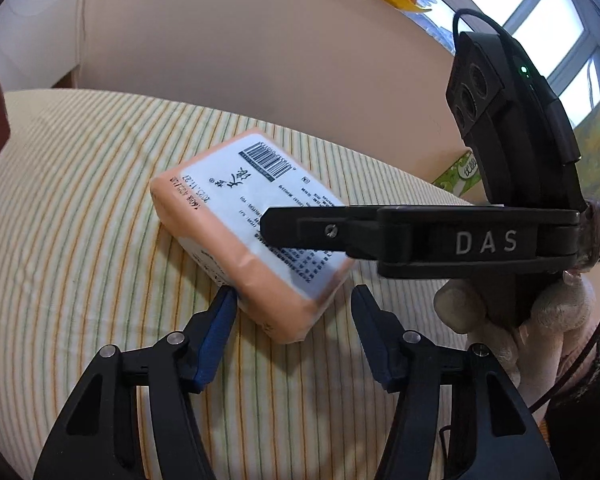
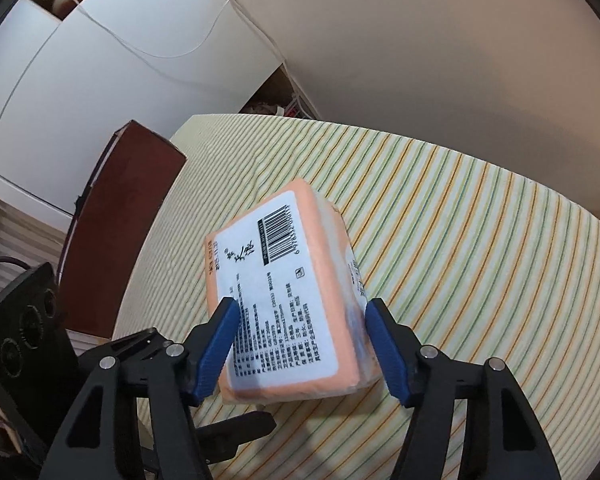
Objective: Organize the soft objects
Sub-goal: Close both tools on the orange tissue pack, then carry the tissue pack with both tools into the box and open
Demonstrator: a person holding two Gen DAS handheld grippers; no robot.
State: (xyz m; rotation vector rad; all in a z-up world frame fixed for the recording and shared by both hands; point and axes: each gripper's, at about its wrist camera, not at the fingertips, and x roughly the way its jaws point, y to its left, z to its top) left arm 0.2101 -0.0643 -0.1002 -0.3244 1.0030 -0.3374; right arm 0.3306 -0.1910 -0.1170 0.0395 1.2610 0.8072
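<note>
An orange tissue pack with a white barcode label lies on a striped cloth. In the right wrist view the tissue pack sits tilted between my right gripper's blue pads, and both pads press its long sides. From the left wrist view that gripper's black finger crosses the pack from the right. My left gripper stands open around the pack's near corner. Its left pad touches the edge, and its right pad is clear of it.
A gloved hand holds the right gripper's handle. The left gripper's black body is at the lower left. A dark red wooden piece stands at the cloth's left edge. Behind are a beige wall, a white cabinet and a green box.
</note>
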